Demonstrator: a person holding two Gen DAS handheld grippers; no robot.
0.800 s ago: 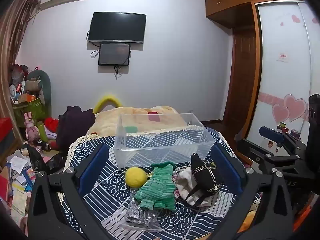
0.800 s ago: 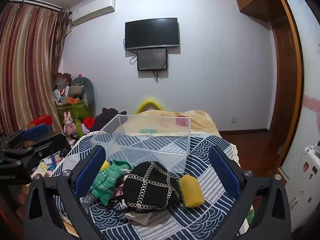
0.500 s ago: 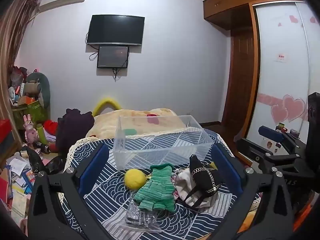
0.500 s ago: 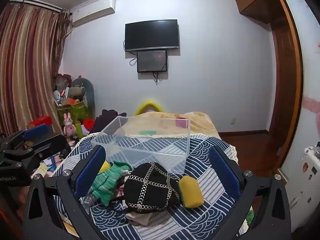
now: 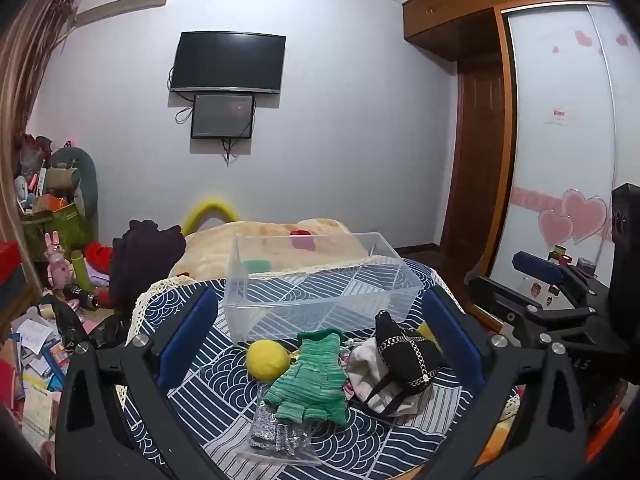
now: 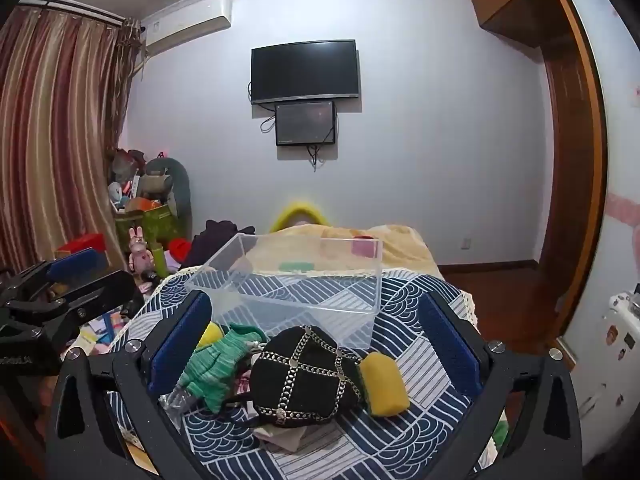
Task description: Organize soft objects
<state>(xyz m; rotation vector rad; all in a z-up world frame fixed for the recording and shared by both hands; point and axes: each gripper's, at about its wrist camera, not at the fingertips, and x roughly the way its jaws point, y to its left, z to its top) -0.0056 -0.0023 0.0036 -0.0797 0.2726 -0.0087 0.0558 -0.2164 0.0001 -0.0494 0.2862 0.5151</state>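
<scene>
**Both grippers spread, pile waiting before the bin**

I hold my left gripper (image 5: 320,344) and right gripper (image 6: 316,344) wide apart and empty above the patterned cloth (image 5: 200,384), framing the heap. The green knitted glove (image 5: 310,380), yellow ball (image 5: 267,359), chain-trimmed black pouch (image 6: 306,376) and yellow sponge (image 6: 384,384) lie just before the empty clear plastic bin (image 5: 320,304), likely their destination.

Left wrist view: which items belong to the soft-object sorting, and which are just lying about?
Job:
clear bin
yellow ball
green knit glove
black chain-trimmed pouch
white cloth
yellow sponge

Lying about:
wall TV
pink bunny toy
papers on the floor
</scene>
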